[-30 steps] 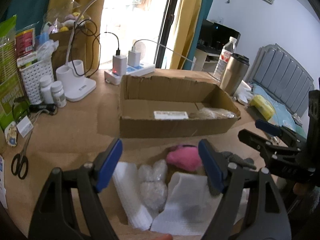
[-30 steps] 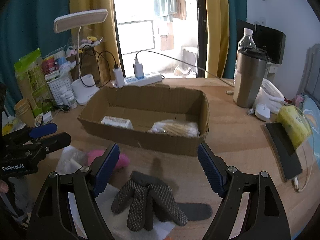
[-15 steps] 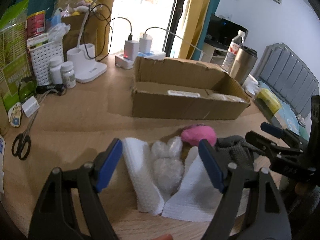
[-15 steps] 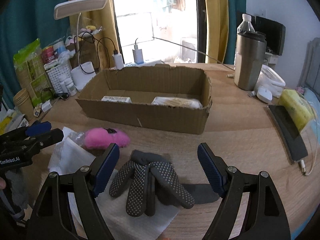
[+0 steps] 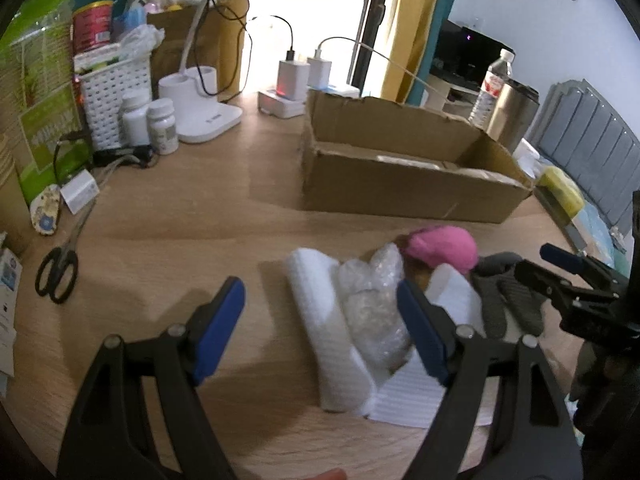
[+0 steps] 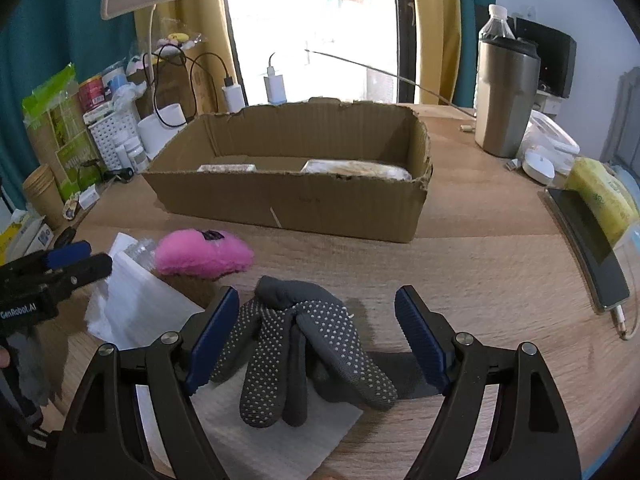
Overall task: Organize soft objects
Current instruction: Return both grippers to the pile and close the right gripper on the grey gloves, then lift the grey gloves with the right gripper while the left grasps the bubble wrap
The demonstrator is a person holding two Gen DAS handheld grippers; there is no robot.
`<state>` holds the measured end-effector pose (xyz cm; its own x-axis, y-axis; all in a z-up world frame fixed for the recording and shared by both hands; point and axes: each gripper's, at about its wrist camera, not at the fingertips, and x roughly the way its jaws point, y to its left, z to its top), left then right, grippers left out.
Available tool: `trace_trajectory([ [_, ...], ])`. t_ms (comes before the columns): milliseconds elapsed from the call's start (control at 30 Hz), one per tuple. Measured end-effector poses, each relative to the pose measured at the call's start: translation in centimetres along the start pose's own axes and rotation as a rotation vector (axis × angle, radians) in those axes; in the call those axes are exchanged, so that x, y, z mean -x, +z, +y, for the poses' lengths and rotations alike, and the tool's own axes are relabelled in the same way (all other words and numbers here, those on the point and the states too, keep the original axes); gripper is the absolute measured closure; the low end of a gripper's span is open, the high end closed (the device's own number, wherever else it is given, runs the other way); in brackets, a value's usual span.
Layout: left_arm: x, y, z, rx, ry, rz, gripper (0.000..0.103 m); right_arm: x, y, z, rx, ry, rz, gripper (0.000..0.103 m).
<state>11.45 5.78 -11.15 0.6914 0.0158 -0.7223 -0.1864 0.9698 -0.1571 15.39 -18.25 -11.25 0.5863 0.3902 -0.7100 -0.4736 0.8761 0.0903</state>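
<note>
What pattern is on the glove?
Dark grey glove with small white dots, clearest in the right wrist view.

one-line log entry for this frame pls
phase: approach | right gripper: open over grey dotted gloves | left gripper: open, empty | pink plush: on table | cardboard box: behind

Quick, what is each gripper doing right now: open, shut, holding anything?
Left gripper: open, holding nothing.
Right gripper: open, empty, fingers either side of the grey gloves.
</note>
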Motion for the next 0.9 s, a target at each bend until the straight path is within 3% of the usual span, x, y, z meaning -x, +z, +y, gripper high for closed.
trace_trajectory([
  [167, 0.1, 0.4, 0.6, 0.006, 0.016, -0.013, 0.023, -0.7, -0.3, 0.1, 0.004, 0.001, 0.032, 0.021],
  [600, -0.5, 0.1, -2.2, -0.079, -0.090, 0.004, 0.025, -1.4, -0.8, 0.1, 0.011, 0.002, 0.061, 0.040],
  [667, -0.5, 0.1, -2.2, -0.075, -0.102, 0.006, 0.031, -1.4, -0.8, 0.2, 0.015, 0.005, 0.062, 0.045],
  [800, -0.7, 0.0, -2.8, -0.103, -0.119, 0.023, 0.055, -1.5, -1.0, 0.1, 0.020, 0.012, 0.063, 0.054],
  [900, -1.0, -0.2, -3.3, -0.119, -0.135, 0.038, 0.062, -1.6, -1.0, 0.2, 0.022, 0.013, 0.063, 0.061],
])
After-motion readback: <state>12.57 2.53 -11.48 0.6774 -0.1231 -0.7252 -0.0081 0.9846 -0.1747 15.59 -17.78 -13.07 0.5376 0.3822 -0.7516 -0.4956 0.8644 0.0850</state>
